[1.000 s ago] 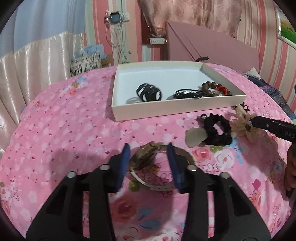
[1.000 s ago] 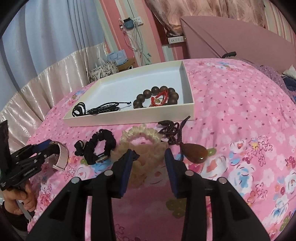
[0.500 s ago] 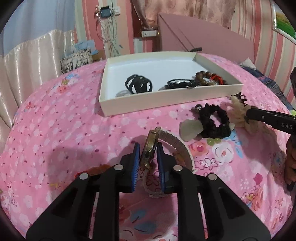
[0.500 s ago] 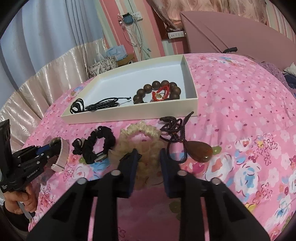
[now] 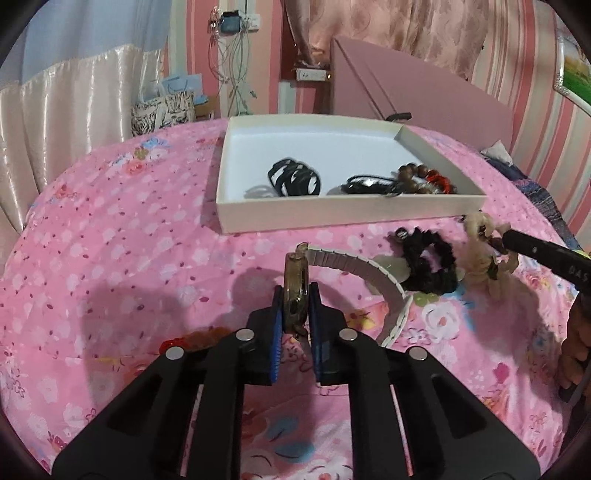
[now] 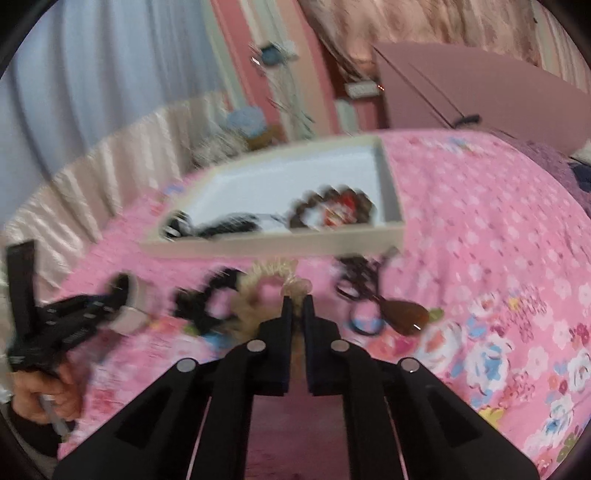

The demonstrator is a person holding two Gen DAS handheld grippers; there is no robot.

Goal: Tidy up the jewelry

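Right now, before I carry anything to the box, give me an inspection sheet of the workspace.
Surface: pink flowered bedspread, rumpled.
Job's things: white box holding black bands, a black cord and a bead bracelet; watch, black scrunchie, cream scrunchie and brown pendant on a cord lie outside it.
Clutter: orange beads beside the left gripper.
Grippers: left gripper jaws closing on the watch; right gripper jaws shut on the cream scrunchie.
Cables: wires hang from a wall socket.
Surroundings: curtains, striped pink wall.
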